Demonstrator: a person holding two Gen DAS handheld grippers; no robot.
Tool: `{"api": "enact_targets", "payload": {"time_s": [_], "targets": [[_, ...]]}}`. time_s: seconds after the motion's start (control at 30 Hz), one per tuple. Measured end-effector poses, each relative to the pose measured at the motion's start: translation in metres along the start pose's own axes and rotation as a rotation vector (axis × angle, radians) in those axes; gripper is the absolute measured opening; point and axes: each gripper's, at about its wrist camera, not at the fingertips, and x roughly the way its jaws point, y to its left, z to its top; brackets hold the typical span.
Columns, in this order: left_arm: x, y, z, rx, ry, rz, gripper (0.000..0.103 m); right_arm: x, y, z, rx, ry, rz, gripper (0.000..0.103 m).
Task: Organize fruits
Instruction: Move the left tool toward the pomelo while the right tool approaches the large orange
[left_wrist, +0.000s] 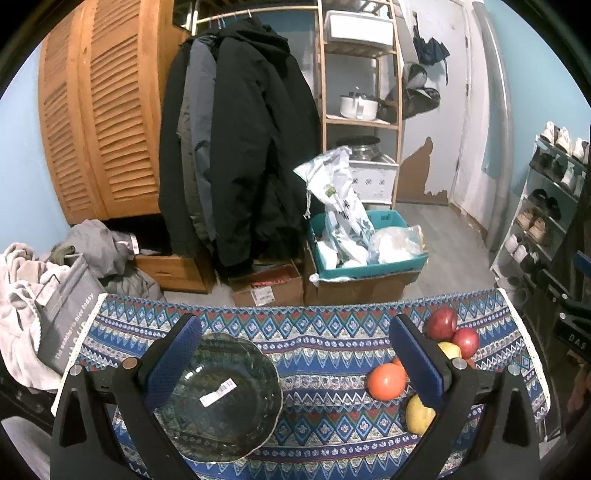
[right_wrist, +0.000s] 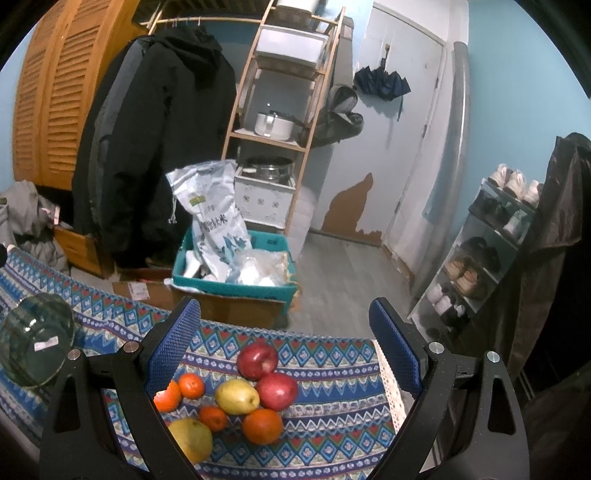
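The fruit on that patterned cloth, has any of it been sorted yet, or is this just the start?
Just the start, it seems. The glass bowl holds no fruit. The two red apples, the oranges and the yellow fruits lie in a loose pile on the tablecloth. Neither the left claw nor the right claw holds anything; both are open. All the fruit is left to move.

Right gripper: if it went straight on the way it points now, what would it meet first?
Probably the fruit pile: the open right gripper aims just over the far dark red apple on the blue patterned tablecloth. Depth is unclear; it might pass above it.
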Motion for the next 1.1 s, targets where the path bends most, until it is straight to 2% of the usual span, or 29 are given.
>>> {"api": "enact_targets", "payload": {"time_s": [0.3, 0.6, 0.8, 0.93, 1.1], "targets": [[0.019, -0.02, -0.012, 0.034, 0.055, -0.011, 0.102, 0.018, -0.005, -0.017, 0.002, 0.08, -0.013, 0.091], [0.042, -0.043, -0.031, 0.064, 0.128, -0.057, 0.102, 0.036, -0.019, -0.042, 0.044, 0.172, -0.006, 0.091], [0.057, -0.067, -0.048, 0.13, 0.167, -0.039, 0.102, 0.052, -0.023, -0.064, 0.044, 0.25, -0.022, 0.091], [0.07, -0.078, -0.061, 0.142, 0.205, -0.06, 0.102, 0.062, -0.024, -0.079, 0.042, 0.3, -0.02, 0.091], [0.089, -0.098, -0.084, 0.213, 0.243, -0.04, 0.102, 0.074, -0.024, -0.098, 0.038, 0.364, -0.024, 0.091]]}}
